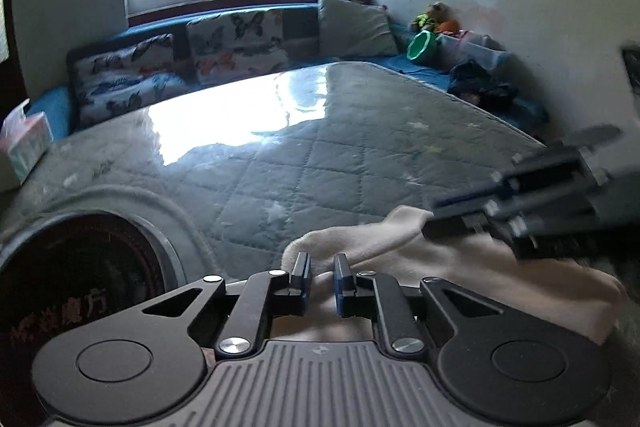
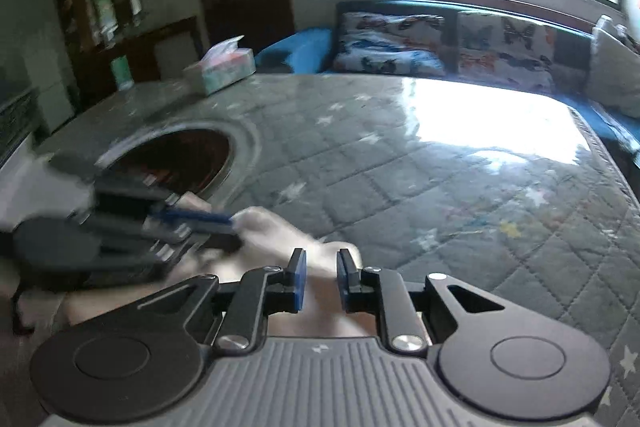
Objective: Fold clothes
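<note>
— Sunlit from the wide window, our grey quilted star-print table cover [image 1: 320, 163] lies glossy under its clear sheet, with butterfly-print cushions [image 2: 388, 43] on the blue sofa behind. Where is the garment?

— At the near edge: the cream-white soft fleece garment [image 1: 460, 267] is bunched just in front of us, beside the round dark opening in the table [image 2: 180, 159].

— Why are both tools so close together?

— We judge we are taking one edge at two points, so it can be lifted and laid over evenly.

— And the jaws?

— Our left gripper [image 1: 322, 269] has them nearly closed, a narrow gap with cream cloth in it. The right gripper [image 2: 322, 265] looks the same, fabric sitting between its blue pads [image 2: 299, 279]. Whether either truly pinches, we cannot tell; motion blur smears both.
</note>
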The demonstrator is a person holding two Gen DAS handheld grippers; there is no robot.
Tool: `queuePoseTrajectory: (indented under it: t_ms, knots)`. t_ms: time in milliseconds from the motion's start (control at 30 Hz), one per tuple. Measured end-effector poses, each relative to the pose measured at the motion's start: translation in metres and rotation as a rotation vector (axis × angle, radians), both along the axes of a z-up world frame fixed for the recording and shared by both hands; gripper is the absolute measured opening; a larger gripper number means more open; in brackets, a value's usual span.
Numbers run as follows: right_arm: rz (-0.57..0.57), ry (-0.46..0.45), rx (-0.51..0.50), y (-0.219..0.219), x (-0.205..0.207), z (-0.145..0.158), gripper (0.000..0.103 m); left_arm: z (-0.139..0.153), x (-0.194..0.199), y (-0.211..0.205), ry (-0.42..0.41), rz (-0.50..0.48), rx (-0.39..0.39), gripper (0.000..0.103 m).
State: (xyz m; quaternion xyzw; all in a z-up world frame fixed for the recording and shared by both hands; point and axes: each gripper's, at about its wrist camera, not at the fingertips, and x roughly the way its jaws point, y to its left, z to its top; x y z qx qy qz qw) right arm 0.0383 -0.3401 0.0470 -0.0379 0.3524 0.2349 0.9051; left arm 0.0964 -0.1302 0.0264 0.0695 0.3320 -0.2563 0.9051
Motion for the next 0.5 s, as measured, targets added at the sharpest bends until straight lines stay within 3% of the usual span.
queuePoseTrajectory:
  t_ms: [267,500]
  knots:
    - [-0.034,-0.042,-0.005,-0.006,-0.014,-0.006,0.015,-0.004,-0.001,-0.004,-0.010,0.032,0.011,0.016]
    - [-0.095,-0.048,-0.040,-0.039,-0.042,-0.009,0.015,-0.006,-0.002,-0.005,-0.020,0.036,0.011,0.016]
